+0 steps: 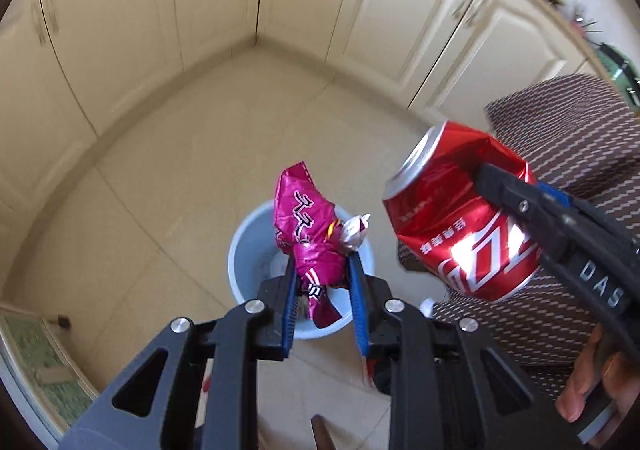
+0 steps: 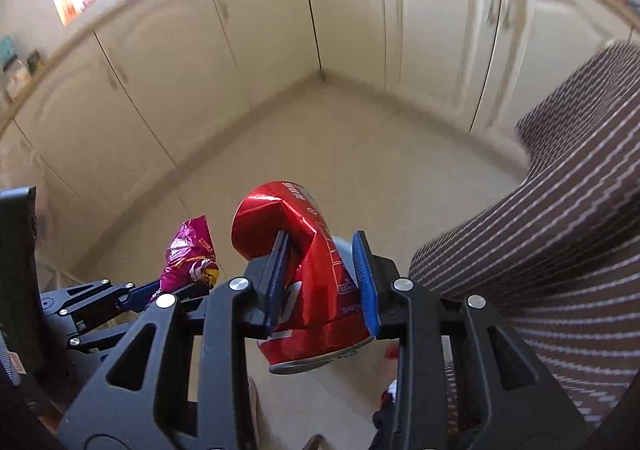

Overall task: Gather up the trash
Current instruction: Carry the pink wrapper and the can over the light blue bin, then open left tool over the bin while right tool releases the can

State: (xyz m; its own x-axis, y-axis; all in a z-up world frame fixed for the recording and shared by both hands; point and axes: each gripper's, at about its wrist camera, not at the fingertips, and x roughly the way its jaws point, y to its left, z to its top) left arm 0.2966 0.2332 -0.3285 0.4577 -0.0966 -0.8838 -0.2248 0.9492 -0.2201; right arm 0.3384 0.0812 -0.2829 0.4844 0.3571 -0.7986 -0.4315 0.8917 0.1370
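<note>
Left wrist view: the left gripper (image 1: 322,282) is closed down on a crumpled magenta snack wrapper (image 1: 310,226), both blue pads pressed against the foil with only the wrapper's thickness between them. The wrapper stands up out of the grip and hangs directly above a pale blue bin (image 1: 256,250) that sits on the beige tiled floor (image 1: 180,178). To the right, the right gripper (image 1: 500,186) holds a dented red cola can (image 1: 460,226), tilted with its top rim toward the left; one black finger crosses the can's crushed side. The can is beside the bin, not over its opening. A brown trouser leg with pale stripes (image 1: 568,138) stands behind it, and the person's hand (image 1: 592,378) shows at the lower right edge. Cream cabinet doors (image 1: 132,18) line the corner.

Right wrist view: the right gripper (image 2: 322,274) is clamped on the red cola can (image 2: 308,274), the left pad sunk into a deep dent, the right pad against the can's far side. The can's end faces the camera. At the left, the left gripper (image 2: 168,290) pinches the magenta snack wrapper (image 2: 192,254). The can and wrapper are near each other, apart.
</note>
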